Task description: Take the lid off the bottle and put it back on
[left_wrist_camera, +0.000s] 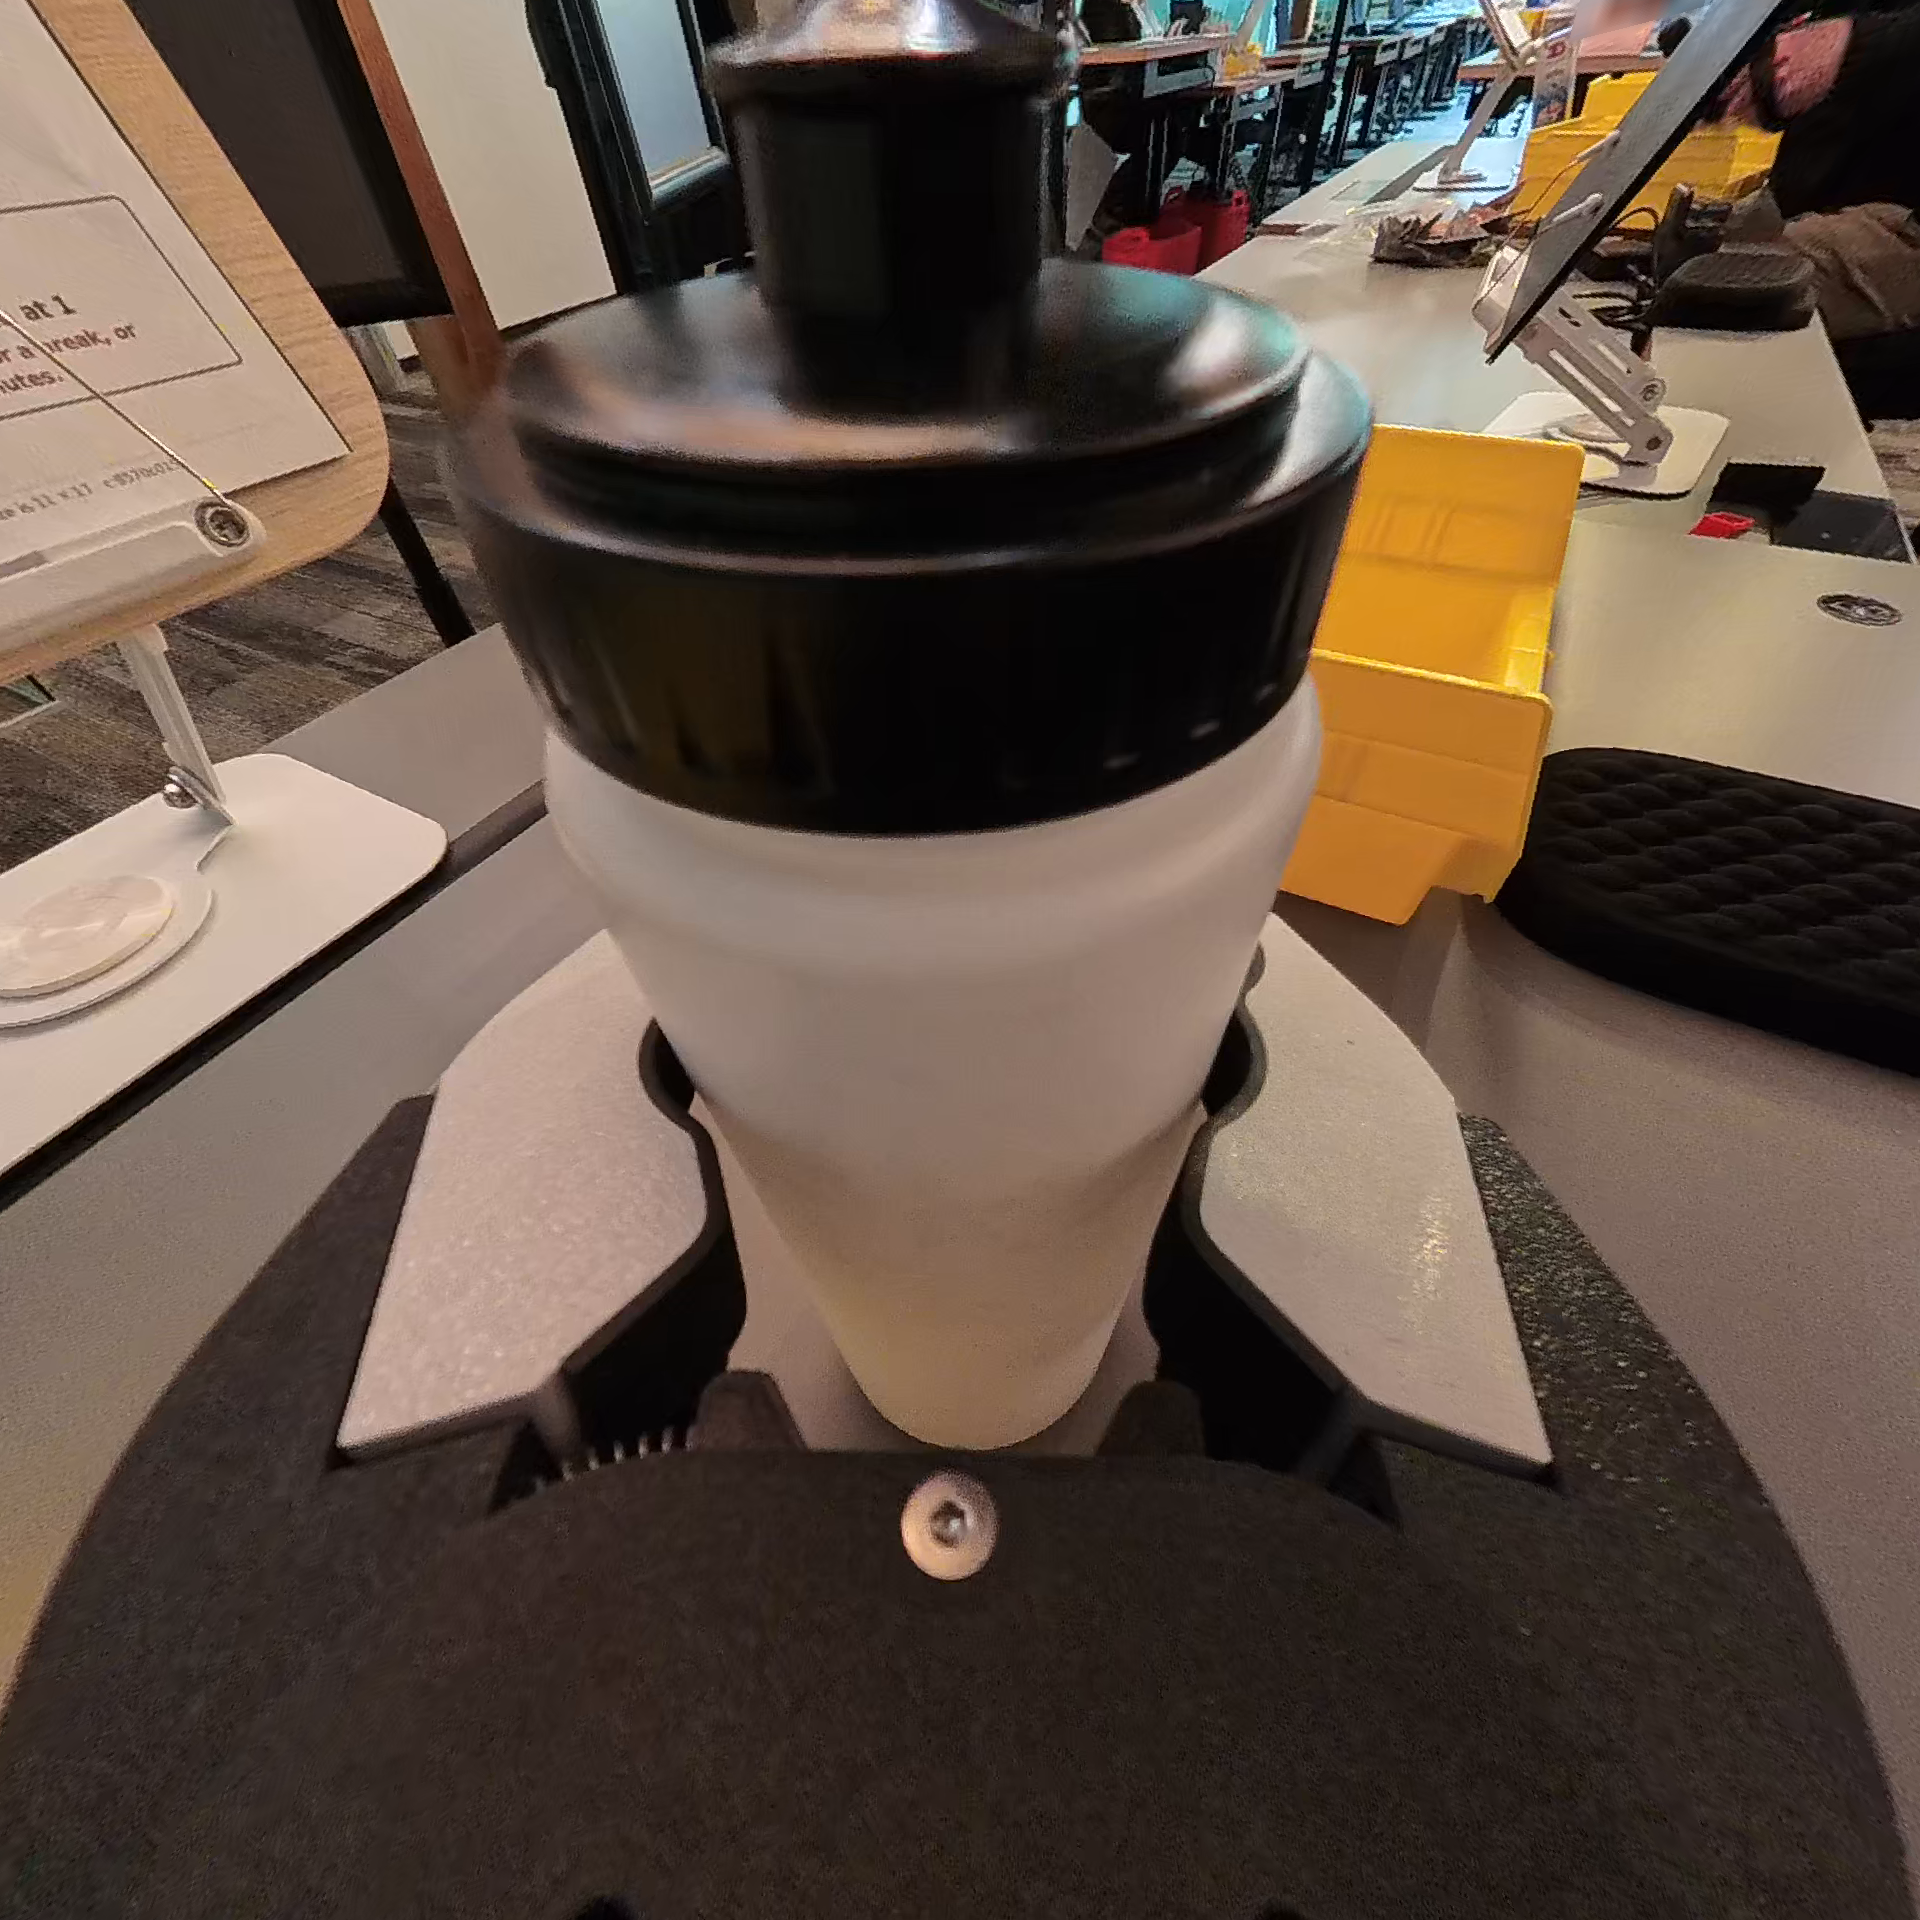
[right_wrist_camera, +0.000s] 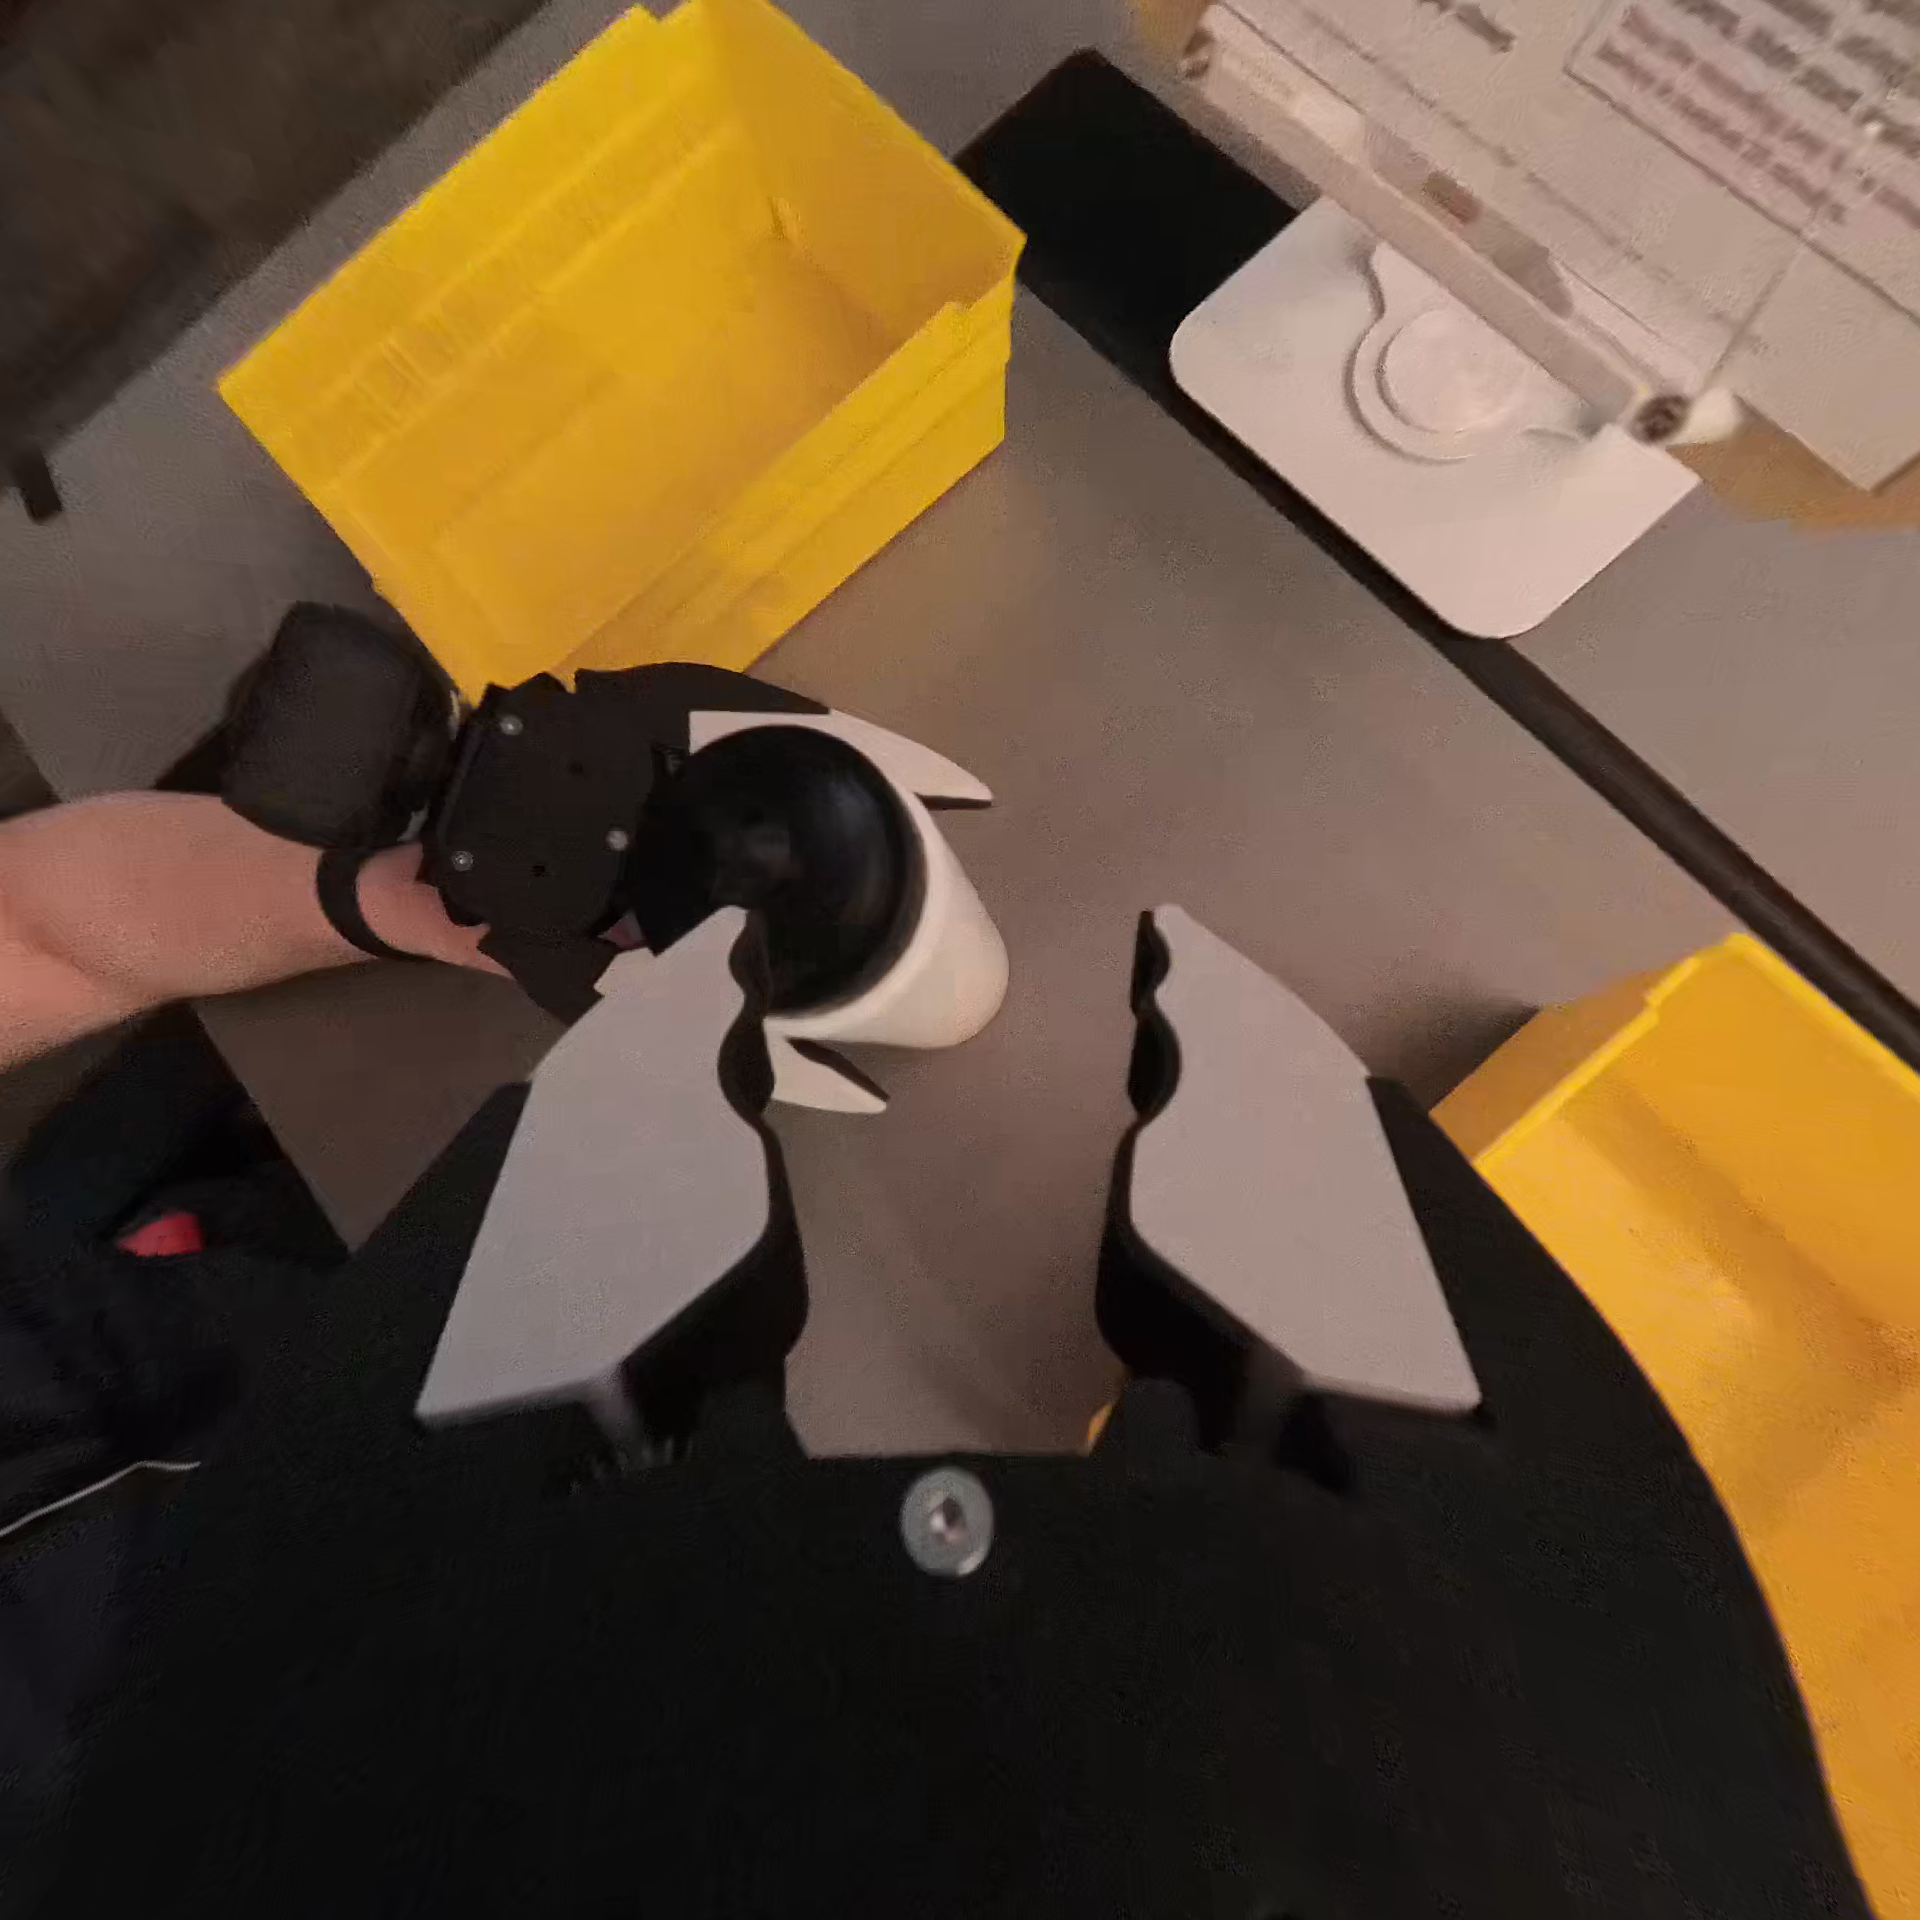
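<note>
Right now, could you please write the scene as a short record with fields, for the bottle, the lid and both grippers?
bottle: white bottle, upright, clamped between the left gripper's fingers
lid: black lid on the bottle, spout up
left gripper: left gripper shut on the bottle's body
right gripper: right gripper open, empty, above the bottle and slightly to one side
surroundings: grey table; yellow bin beside the bottle

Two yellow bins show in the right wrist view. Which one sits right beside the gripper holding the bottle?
The upper-left yellow bin, just behind the left gripper clamped on the white bottle. The other bin lies at the right edge, past the open right gripper.
</note>
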`<action>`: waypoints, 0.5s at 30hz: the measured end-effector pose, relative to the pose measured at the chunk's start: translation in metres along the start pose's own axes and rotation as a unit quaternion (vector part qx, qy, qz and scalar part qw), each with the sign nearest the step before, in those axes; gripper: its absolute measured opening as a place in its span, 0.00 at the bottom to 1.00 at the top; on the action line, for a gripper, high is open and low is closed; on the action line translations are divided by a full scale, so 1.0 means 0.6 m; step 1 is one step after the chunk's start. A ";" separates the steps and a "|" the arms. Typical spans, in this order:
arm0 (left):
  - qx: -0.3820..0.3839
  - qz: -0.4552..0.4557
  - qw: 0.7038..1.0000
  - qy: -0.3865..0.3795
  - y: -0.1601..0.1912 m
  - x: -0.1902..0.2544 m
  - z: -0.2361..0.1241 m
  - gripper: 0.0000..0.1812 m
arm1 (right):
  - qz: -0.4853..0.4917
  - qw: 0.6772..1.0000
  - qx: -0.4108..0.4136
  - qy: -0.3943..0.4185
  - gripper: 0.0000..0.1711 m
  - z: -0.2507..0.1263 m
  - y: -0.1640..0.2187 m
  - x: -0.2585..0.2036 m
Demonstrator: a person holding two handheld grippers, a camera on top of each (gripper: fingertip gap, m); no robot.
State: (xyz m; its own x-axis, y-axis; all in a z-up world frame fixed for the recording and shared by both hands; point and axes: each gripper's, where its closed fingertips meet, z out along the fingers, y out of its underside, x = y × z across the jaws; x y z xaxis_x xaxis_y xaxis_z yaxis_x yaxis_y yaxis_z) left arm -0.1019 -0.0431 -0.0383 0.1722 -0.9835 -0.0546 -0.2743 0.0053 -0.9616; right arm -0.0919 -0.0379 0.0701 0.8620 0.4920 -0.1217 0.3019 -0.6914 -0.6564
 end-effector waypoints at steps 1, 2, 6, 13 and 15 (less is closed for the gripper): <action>-0.001 0.000 1.000 -0.002 0.000 0.000 0.000 0.54 | -0.017 1.000 -0.009 0.003 0.40 0.013 -0.008 -0.021; -0.001 0.000 1.000 -0.002 0.000 0.000 0.000 0.54 | -0.026 0.999 -0.016 -0.011 0.40 0.022 -0.014 -0.046; -0.003 -0.003 1.000 -0.006 0.001 -0.002 0.001 0.54 | -0.039 0.996 -0.069 0.041 0.40 0.055 -0.013 -0.060; -0.008 -0.001 1.000 -0.004 0.001 -0.002 0.001 0.54 | -0.046 0.981 -0.180 0.049 0.42 0.083 0.015 -0.063; -0.009 0.002 1.000 -0.001 0.001 -0.001 0.001 0.54 | -0.111 0.970 -0.215 0.016 0.42 0.081 0.019 -0.067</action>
State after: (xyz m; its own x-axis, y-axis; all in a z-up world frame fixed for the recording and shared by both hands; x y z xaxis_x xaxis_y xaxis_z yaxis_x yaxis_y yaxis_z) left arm -0.1017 -0.0423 -0.0392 0.1732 -0.9831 -0.0589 -0.2923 0.0058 -0.9563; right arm -0.1428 -0.0395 0.0312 0.7673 0.6411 0.0152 0.6167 -0.7311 -0.2919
